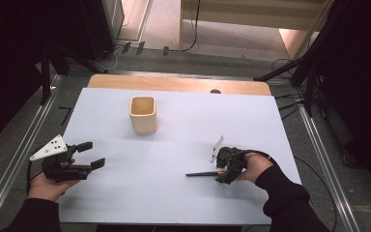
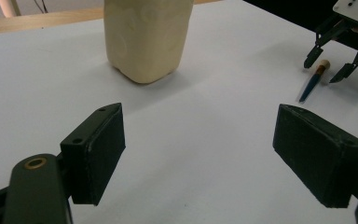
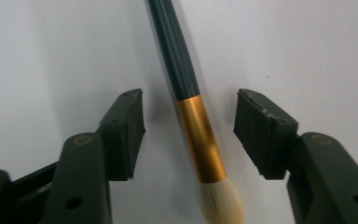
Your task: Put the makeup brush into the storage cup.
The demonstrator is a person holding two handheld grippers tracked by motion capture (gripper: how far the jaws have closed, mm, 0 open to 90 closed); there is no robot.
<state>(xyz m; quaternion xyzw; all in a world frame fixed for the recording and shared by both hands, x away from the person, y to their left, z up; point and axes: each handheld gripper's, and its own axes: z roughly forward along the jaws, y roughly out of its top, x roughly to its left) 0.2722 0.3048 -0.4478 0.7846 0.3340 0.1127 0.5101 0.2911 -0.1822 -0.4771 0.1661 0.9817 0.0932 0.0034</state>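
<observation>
Covering a wooden table (image 1: 174,83), white sheet (image 1: 183,145), brush (image 3: 193,121) between parted right tongs (image 3: 189,126), left tongs (image 2: 198,144) apart

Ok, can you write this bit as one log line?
right gripper: open, straddling brush | left gripper: open, idle | cup: upright

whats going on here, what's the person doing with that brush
A person holds a gripper in each hand over a white table. The right gripper is lowered over a makeup brush lying flat on the table, one jaw on either side of its gold ferrule, not yet touching it. The left gripper is open with nothing between its jaws, facing a cream cup that stands upright farther back. It looks like the brush is about to be picked up, perhaps to go in the cup.
</observation>
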